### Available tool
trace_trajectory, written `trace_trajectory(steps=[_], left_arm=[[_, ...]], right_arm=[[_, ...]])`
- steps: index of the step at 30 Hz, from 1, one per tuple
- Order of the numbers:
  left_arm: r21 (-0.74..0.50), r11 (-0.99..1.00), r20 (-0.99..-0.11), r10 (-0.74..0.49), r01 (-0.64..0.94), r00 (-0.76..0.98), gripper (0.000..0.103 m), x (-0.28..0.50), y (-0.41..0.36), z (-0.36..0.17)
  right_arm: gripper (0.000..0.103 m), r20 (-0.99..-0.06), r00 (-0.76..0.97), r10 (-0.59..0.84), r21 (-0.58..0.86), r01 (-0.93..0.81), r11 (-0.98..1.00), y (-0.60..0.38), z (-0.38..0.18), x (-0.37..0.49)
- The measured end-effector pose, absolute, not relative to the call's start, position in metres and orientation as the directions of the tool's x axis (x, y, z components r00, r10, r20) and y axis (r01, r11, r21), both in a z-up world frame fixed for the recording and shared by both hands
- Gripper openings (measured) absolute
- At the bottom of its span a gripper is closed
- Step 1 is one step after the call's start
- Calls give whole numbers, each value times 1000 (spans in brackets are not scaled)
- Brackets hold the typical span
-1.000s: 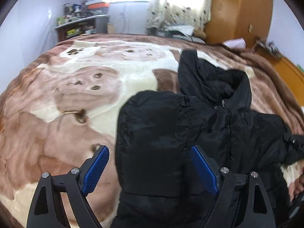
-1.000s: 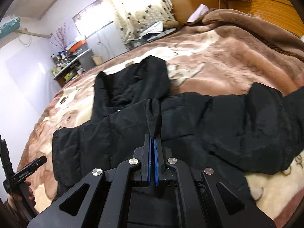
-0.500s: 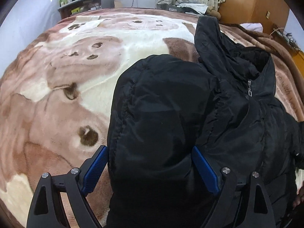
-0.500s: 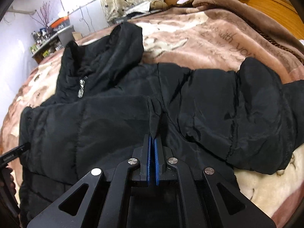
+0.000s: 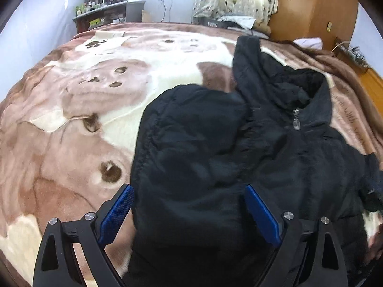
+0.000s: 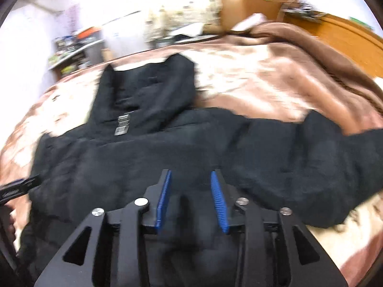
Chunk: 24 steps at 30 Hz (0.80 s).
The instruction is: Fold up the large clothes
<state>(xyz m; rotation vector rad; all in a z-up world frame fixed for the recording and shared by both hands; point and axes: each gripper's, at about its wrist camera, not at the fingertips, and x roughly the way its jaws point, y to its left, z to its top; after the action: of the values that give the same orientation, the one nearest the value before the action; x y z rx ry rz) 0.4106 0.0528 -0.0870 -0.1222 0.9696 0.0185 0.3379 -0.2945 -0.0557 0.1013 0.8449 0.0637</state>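
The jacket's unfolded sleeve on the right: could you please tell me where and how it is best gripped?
Probably at the cuff end of the outstretched sleeve, with the open right gripper coming in from the right. It lies flat on the blanket, clear of the jacket body, so its free end can be pinched and carried across.

One black jacket [image 5: 215, 167] is counted, with one hood [image 5: 275, 88] and one zipper pull [image 5: 296, 122]; one blanket [image 5: 71, 119] is seen on the bed; two grippers — left gripper [image 5: 189, 198], right gripper [image 6: 190, 179] — two blue fingers [image 5: 117, 212] each.
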Motion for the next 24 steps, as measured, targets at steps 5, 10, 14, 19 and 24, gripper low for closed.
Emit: trace_trajectory(steps=[5,10,14,19,24], left_arm=[[-157,986,-824,-100,-55,558,94,397,44,-78],[-166,986,-825,-130,-16,550,94,381,25,-68],[-199,980,-810,-176,21,560,94,371,7,-56],[-221,971,-794,-231,86,563,94,359,-23,-43],[-254,958,-790,-285,134,543,94,350,-58,-41]], right_arm=[[37,-836,546,47,36,-31,999,-279,-92,353],[37,-811,578,88,122,21,992,-301,-69,340],[38,-771,634,58,141,81,987,-335,-41,319],[50,-735,678,-21,169,213,962,-403,-20,286],[53,-706,688,-166,205,423,883,-488,-18,242]])
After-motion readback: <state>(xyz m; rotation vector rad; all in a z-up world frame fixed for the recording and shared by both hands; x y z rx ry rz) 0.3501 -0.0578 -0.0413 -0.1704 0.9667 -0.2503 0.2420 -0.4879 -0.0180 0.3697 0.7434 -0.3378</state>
